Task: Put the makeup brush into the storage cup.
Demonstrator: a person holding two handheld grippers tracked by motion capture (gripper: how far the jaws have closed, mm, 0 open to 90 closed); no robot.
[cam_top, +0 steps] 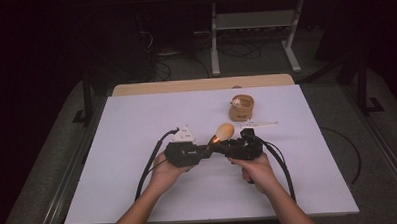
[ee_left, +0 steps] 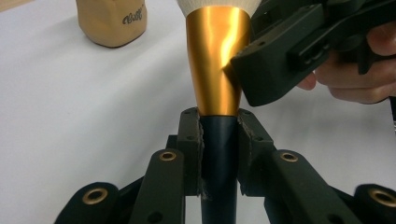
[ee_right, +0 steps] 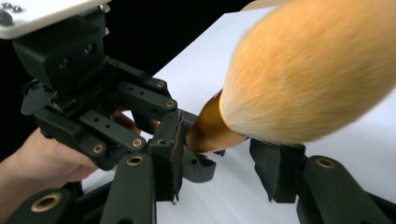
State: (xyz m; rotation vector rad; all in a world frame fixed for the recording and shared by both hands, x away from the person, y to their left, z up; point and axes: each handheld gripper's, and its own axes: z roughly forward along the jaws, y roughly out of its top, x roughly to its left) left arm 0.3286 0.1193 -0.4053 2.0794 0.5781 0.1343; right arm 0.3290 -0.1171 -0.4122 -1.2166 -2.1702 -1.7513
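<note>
A makeup brush with a fluffy tan head, a gold ferrule and a dark handle is held just above the white table. My left gripper is shut on the dark handle, its pads clamped on both sides right below the ferrule in the left gripper view. My right gripper comes from the opposite side, and its jaws straddle the gold ferrule under the brush head. One right jaw presses on the ferrule's side in the left gripper view; in the right gripper view both pads sit against it.
A small tan container stands at the back right of the white tabletop, also seen as a tan shape beyond the brush. A thin white piece lies just in front of it. Cables trail from both grippers toward the near edge.
</note>
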